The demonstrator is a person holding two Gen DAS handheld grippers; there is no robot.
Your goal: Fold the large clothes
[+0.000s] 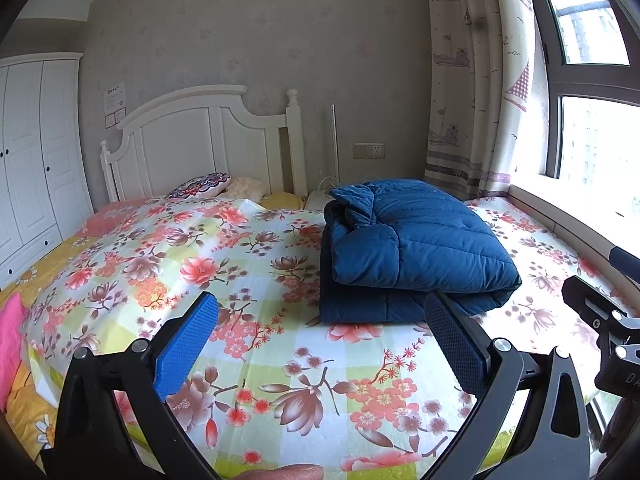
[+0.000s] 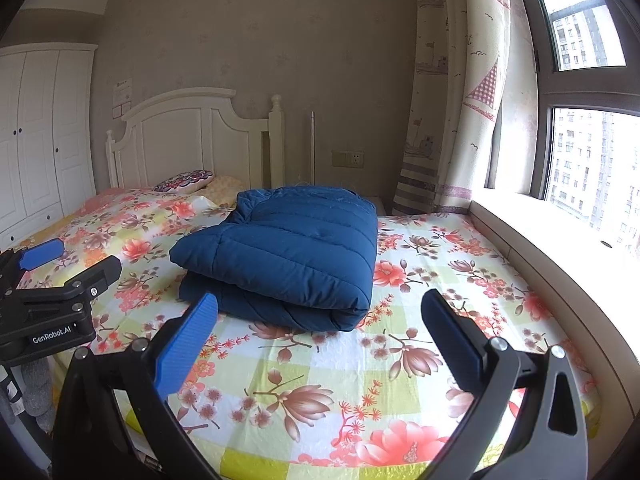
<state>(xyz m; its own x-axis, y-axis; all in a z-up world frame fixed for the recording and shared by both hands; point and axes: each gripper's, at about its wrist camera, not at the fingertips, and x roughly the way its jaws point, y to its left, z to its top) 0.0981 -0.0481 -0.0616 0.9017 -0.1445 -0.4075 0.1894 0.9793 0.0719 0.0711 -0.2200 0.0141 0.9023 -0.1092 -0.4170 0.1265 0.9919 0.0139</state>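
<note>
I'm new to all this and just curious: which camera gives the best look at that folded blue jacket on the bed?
The right wrist view: the blue jacket lies central and unobstructed. In the left wrist view the blue jacket sits right of centre, its near corner hidden behind a gripper finger.

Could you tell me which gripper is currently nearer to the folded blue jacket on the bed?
Neither clearly; roughly level. The left gripper is open before the folded blue jacket's near-left corner. The right gripper is open before its near edge. Neither touches it.
</note>
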